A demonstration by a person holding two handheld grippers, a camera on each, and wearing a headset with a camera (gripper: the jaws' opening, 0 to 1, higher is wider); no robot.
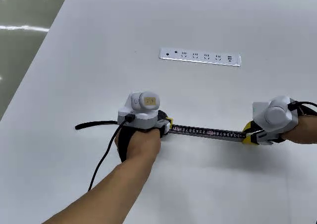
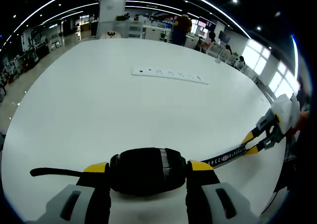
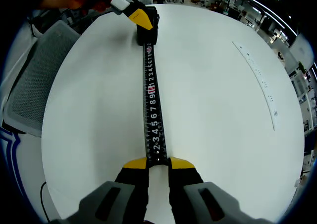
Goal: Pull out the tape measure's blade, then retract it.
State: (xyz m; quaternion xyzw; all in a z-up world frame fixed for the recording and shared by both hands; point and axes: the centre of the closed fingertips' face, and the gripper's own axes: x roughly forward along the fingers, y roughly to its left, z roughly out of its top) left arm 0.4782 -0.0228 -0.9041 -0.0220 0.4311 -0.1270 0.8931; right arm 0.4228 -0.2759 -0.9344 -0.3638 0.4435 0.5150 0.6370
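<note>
The black tape measure case [image 2: 147,170] sits clamped between the yellow-tipped jaws of my left gripper [image 2: 148,168], which is shut on it. In the head view the left gripper [image 1: 166,125] rests on the white table with the case [image 1: 163,120] mostly hidden under it. The black blade [image 1: 208,132] with white numbers stretches right from the case to my right gripper [image 1: 249,136]. Its free end is pinched in the right gripper [image 3: 158,162], and the blade [image 3: 151,105] runs straight away to the case [image 3: 147,30]. A black wrist strap [image 1: 94,125] trails left of the case.
A white power strip [image 1: 200,56] lies flat on the table [image 1: 99,60] beyond the blade. The table's left edge [image 1: 34,60] drops to a glossy floor. A grey mesh chair [image 3: 37,85] stands past the table edge in the right gripper view. People stand far off across the room.
</note>
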